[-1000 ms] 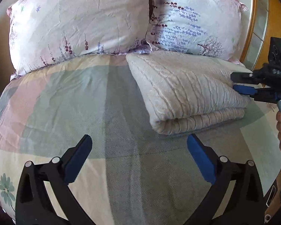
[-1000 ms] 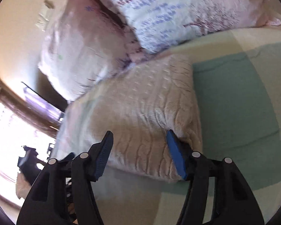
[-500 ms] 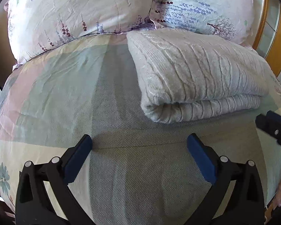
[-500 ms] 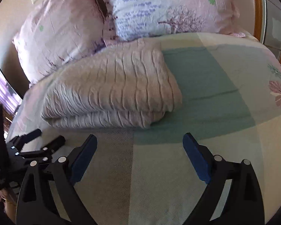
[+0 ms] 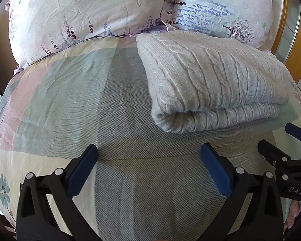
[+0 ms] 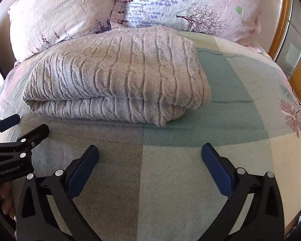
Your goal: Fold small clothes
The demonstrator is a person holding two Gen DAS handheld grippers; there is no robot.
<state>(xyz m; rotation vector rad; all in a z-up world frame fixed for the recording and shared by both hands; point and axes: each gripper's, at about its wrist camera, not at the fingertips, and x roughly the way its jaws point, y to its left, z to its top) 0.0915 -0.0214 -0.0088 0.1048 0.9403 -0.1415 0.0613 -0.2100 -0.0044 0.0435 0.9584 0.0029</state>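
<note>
The folded grey sweater (image 5: 214, 80) lay on the bed (image 5: 70, 100) before 2 pillows (image 5: 86, 12), while the left gripper (image 5: 148, 170) and right gripper (image 6: 150, 170) hovered spread and empty.

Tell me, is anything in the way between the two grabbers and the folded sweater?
Nothing visible is. Only bare patchwork bedspread lies between the open left gripper and the folded cable-knit sweater, and the same goes for the open right gripper. The pillows sit behind the sweater.

I have drawn my right hand-held gripper (image 6: 149, 160) back off the folded sweater (image 6: 118, 74), jaws now wide apart; my left hand-held gripper (image 5: 148, 160) has closed in nearer the sweater.
</note>
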